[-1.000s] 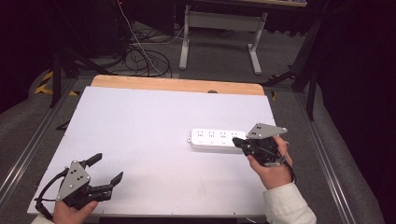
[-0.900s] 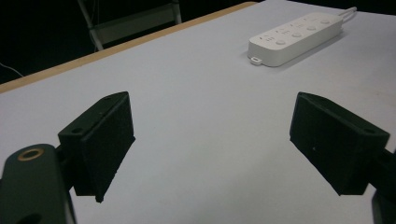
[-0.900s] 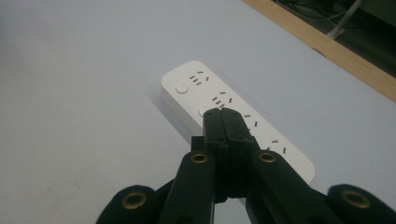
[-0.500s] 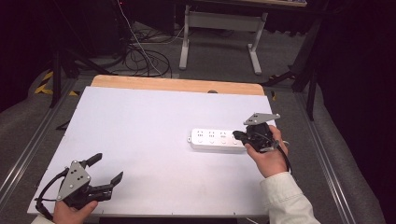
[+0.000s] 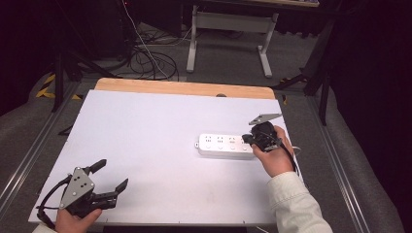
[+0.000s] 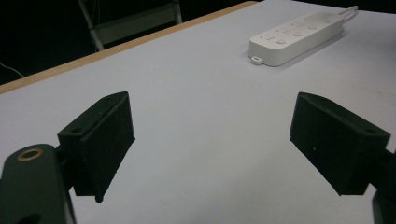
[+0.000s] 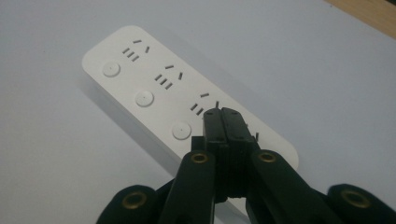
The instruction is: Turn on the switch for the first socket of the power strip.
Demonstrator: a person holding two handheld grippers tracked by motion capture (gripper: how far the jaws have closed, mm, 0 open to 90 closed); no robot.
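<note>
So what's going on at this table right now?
A person at a white table is working on a white power strip with two handheld grippers. The right gripper, jaws shut with nothing between them, is poised over the strip's end nearest the hand, beside a round button; whether it touches the strip is unclear. The left gripper rests open at the table's near left corner, away from the strip.

You have one white power strip [image 5: 226, 145] under your right gripper [image 5: 250, 139], carrying four round buttons and four socket groups, and two grippers on one table [image 5: 160, 121], the left gripper [image 5: 111, 175] well apart.
</note>
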